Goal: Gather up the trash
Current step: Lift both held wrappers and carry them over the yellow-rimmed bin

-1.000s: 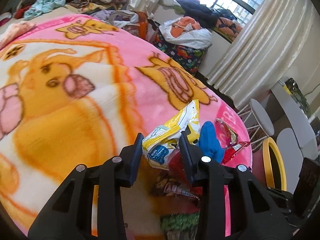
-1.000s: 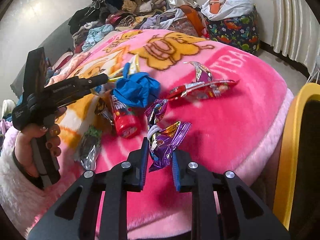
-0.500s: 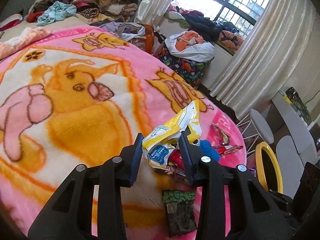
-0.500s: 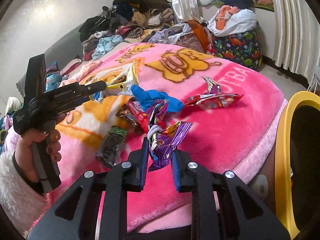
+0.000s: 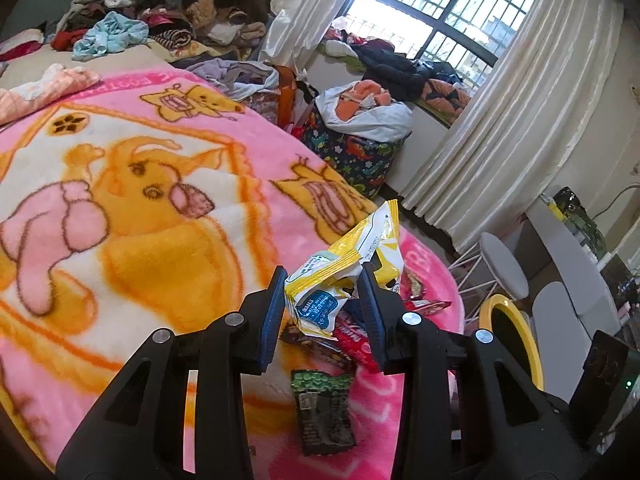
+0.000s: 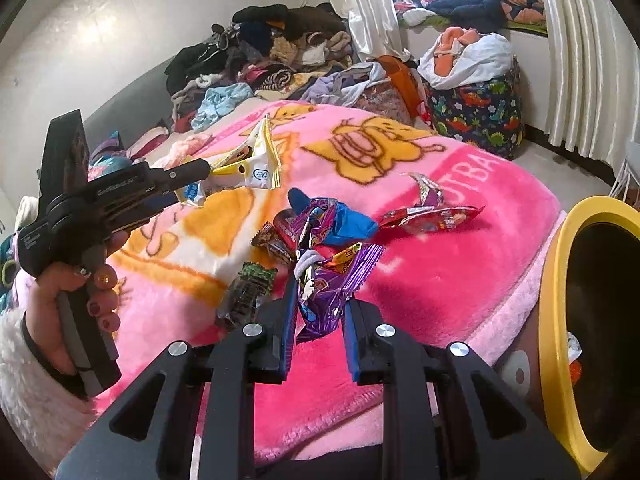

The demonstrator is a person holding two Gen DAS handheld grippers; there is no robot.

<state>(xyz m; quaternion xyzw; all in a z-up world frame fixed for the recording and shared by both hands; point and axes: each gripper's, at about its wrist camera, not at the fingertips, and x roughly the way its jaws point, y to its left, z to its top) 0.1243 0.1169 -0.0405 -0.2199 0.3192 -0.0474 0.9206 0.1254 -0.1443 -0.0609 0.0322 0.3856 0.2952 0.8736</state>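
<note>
My left gripper (image 5: 322, 306) is shut on a yellow and white snack bag (image 5: 352, 260) and holds it above the pink blanket (image 5: 120, 208). It also shows in the right wrist view (image 6: 192, 178) with the bag (image 6: 256, 164). My right gripper (image 6: 318, 312) is shut on a purple wrapper (image 6: 332, 280), lifted over the bed. On the blanket lie a green and black wrapper (image 5: 322, 412), a red wrapper (image 6: 430, 216), a blue wrapper (image 6: 344, 222) and other sweets packets (image 6: 276, 246). A yellow-rimmed bin (image 6: 560, 280) stands at the bed's right edge.
Clothes are piled at the far end of the bed (image 5: 160, 8). A dinosaur-print bag (image 6: 476, 108) stuffed with laundry stands by the curtains (image 5: 500, 128). White stools (image 5: 502, 264) stand beyond the bed.
Both grippers have risen and pulled back from the litter pile with their wrappers. The wrappers on the blanket look smaller and lower. The bin shows more in the right wrist view.
</note>
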